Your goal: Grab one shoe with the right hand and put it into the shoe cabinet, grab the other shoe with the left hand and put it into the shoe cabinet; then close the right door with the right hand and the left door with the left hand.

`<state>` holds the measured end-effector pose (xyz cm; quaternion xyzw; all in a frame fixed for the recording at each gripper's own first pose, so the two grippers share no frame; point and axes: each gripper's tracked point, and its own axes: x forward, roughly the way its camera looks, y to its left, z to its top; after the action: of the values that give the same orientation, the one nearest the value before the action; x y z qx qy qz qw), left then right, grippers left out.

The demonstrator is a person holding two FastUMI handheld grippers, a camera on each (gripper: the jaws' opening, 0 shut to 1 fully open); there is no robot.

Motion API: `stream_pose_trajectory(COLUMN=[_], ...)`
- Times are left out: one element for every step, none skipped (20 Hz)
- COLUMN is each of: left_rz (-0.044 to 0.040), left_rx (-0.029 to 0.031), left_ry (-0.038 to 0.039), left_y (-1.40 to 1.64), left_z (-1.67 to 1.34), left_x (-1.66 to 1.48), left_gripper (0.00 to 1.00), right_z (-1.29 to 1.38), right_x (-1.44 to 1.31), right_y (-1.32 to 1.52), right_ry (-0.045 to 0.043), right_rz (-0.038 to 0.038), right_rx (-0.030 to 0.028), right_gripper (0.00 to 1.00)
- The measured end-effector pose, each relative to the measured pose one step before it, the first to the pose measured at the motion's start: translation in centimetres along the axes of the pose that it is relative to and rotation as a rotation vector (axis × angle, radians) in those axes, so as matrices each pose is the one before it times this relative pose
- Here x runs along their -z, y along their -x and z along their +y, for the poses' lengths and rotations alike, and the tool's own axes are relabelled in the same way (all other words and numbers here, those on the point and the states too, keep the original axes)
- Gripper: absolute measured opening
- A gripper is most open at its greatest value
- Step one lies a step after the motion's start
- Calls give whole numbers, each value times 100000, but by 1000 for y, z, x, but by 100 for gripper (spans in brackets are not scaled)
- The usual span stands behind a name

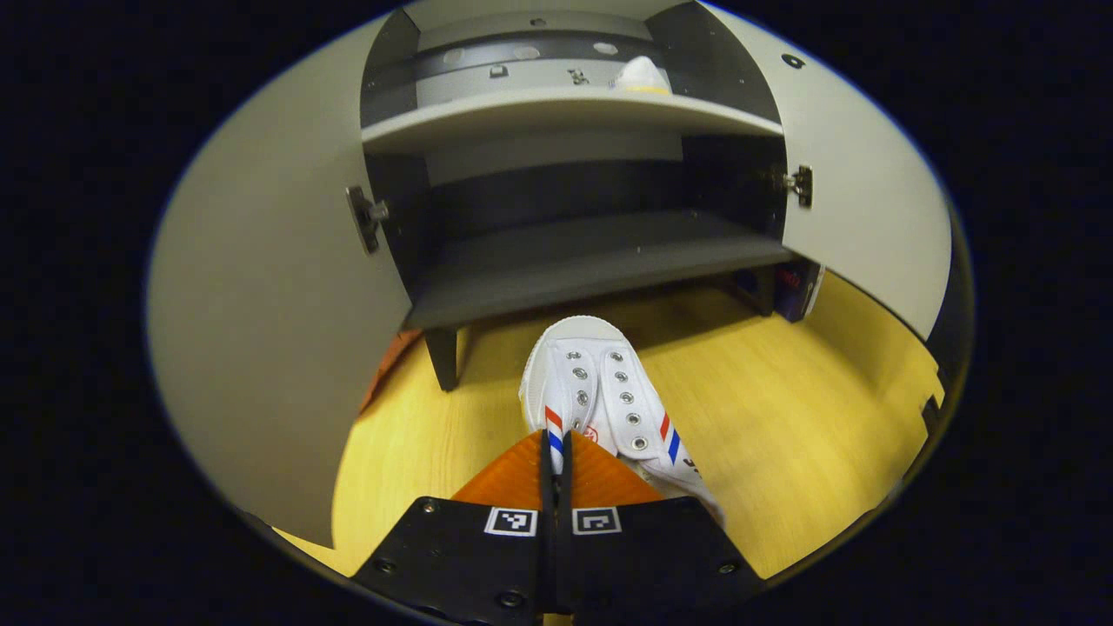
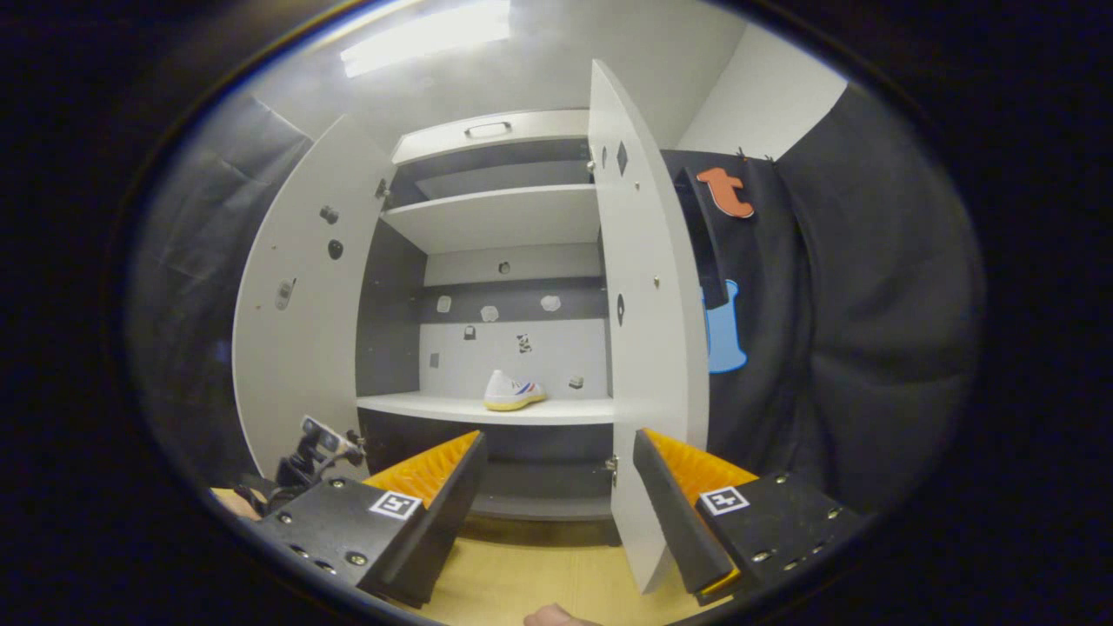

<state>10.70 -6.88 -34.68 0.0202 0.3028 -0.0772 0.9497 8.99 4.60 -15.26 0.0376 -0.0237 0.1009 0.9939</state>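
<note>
shoe (image 1: 600, 396), white canvas with metal eyelets and red-blue stripes, lies on the wood-grain floor (image 1: 783, 417) before the open cabinet (image 1: 565, 113); left gripper (image 1: 556, 452) clamped on its collar. right gripper view: right gripper (image 2: 556, 474) apart, second shoe (image 2: 513, 391) on matte shelf (image 2: 435, 406).

One white shoe (image 1: 600, 391) with red and blue stripes lies on the wood floor at six o'clock before the open grey shoe cabinet (image 1: 565, 261), its mate (image 2: 513, 390) resting on the middle shelf.
</note>
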Motion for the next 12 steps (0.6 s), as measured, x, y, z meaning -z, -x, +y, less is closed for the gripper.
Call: stream_pose_trajectory(left_rz=[-3440, -3982, -3115, -3364, -3275, -2838, -2266, -2711, -2495, -2556, -2589, -2477], left_rx=[-461, -566, -348, -280, -174, 132, 203, -73, -291, -525, -668, -372], left_ry=[-182, -284, -380, 385, 496, 451, 362, 842, 648, 716, 834, 880], left_y=[741, 691, 655, 553, 744, 518, 288, 200, 160, 298, 95, -530], left_z=[82, 99, 85, 19, 110, 61, -158, -85, -81, 113, 113, -99], left_x=[-1988, -1605, -1907, -1733, -1860, -1834, -1759, -1746, -1795, -1550, -1878, -1999], left_gripper=[1, 0, 0, 0, 0, 0, 1, 0, 0, 0, 0, 0], right_z=[-372, -253, -171, -126, -131, 20, 92, 158, 256, 270, 95, 140], right_x=[-22, -136, -86, -193, -161, -230, -112, -47, -5, 47, -8, 10], right_y=[23, 88, 59, 121, 214, 115, 85, 120, 90, 20, 3, 83], right_ry=[-1117, -1227, -1062, -512, -58, 212, 160, 73, 5, 341, -121, -217], right_rz=[-192, -228, -254, -397, -521, -578, -417, -10, 262, 444, 371, 337], right_rx=[173, -299, -608, -721, -744, -744, -1015, -1084, -1272, -1242, -635, -622], right_gripper=[100, 100, 100, 100, 100, 100, 100, 100, 100, 100, 100, 100])
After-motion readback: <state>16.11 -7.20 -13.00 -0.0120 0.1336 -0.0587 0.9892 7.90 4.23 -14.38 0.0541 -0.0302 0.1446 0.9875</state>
